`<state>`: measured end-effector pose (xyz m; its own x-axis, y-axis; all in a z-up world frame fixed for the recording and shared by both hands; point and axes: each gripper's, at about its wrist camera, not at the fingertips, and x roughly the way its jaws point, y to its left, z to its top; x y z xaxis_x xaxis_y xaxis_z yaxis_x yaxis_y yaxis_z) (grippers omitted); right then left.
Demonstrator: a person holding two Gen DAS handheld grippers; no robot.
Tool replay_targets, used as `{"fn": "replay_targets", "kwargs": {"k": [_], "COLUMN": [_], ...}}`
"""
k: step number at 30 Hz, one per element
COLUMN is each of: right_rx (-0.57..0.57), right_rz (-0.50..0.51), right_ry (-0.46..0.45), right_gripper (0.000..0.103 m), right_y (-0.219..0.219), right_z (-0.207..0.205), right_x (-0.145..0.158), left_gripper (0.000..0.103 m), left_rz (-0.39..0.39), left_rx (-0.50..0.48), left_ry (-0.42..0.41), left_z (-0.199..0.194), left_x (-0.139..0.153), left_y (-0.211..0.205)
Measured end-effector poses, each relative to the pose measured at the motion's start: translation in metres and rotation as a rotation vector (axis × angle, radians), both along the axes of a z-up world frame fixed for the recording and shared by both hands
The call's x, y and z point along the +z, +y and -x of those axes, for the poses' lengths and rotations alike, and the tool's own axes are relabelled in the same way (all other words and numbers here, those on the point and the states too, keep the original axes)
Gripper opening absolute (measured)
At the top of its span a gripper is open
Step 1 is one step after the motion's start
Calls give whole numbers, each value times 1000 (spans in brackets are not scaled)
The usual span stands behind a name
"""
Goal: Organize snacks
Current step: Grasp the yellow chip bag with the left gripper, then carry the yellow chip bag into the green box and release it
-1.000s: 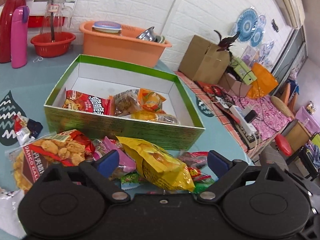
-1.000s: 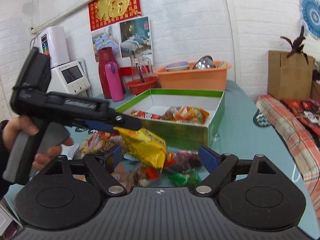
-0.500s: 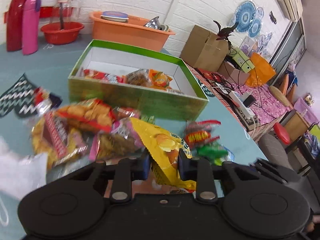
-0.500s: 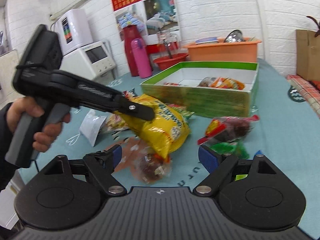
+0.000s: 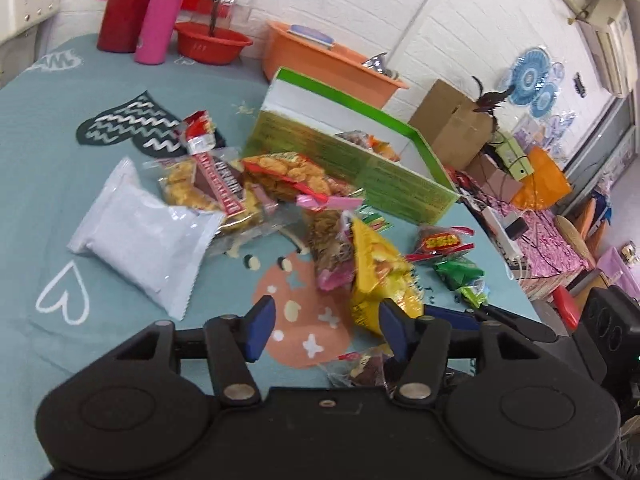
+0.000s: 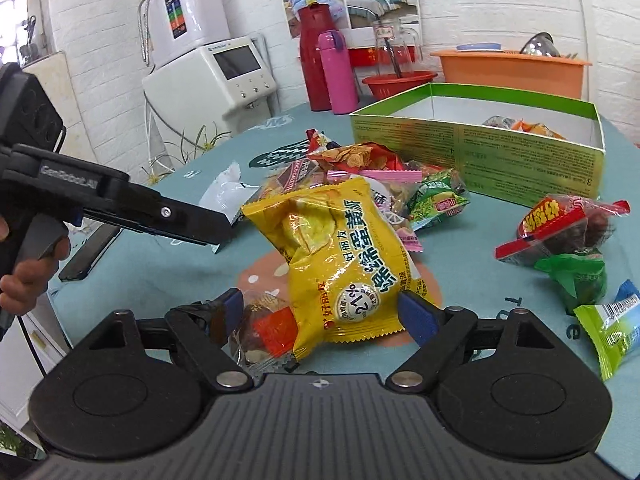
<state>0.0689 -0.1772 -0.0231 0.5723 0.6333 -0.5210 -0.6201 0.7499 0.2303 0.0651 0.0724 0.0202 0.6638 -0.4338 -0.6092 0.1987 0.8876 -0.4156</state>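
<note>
Snacks lie heaped on the teal tablecloth point(image 5: 80, 128) before the green box point(image 5: 360, 168), which holds a few packets. Left wrist view: the left gripper point(image 5: 324, 330) has its jaws opening wide with nothing between the blue pads, only the cloth's orange print. A yellow packet point(image 5: 376, 272) sits at one o'clock, just beyond the right pad; a white packet point(image 5: 140, 236) lies at ten o'clock, the box at twelve.

Right wrist view: the right gripper point(image 6: 320, 316) stands spread, unclenched, the yellow packet point(image 6: 340, 256) lying between its pads, not squeezed. The left gripper point(image 6: 212, 228), held by a hand point(image 6: 28, 276), reaches in from nine o'clock. A red packet point(image 6: 560, 228) and green packets point(image 6: 576, 276) lie at three o'clock; the box point(image 6: 500, 152) sits at one.
</note>
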Motion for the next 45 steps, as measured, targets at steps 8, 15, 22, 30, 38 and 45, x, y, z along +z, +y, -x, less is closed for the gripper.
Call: {"fn": "replay_targets", "kwargs": {"k": [8, 15, 22, 30, 38, 45], "right_rx": [-101, -128, -127, -136, -174, -209], "right_rz": [-42, -93, -88, -77, -93, -85], "right_ry": [43, 118, 79, -106, -213, -208], "right_gripper": [103, 103, 50, 41, 30, 30], "right_y": [-25, -23, -20, -31, -34, -29], "right_z": [8, -5, -17, -25, -67, -110], "right_x": [2, -13, -9, 33, 66, 66], "left_gripper": [103, 80, 31, 31, 31, 31], "left_rz": [1, -14, -7, 12, 35, 56], "left_rx": [-85, -127, -172, -180, -168, -144], "left_ry": [-29, 55, 17, -141, -224, -229], "left_z": [-27, -55, -46, -61, -105, -148], "left_x": [1, -20, -8, 37, 59, 56], "left_y": [-30, -37, -43, -52, -59, -60]}}
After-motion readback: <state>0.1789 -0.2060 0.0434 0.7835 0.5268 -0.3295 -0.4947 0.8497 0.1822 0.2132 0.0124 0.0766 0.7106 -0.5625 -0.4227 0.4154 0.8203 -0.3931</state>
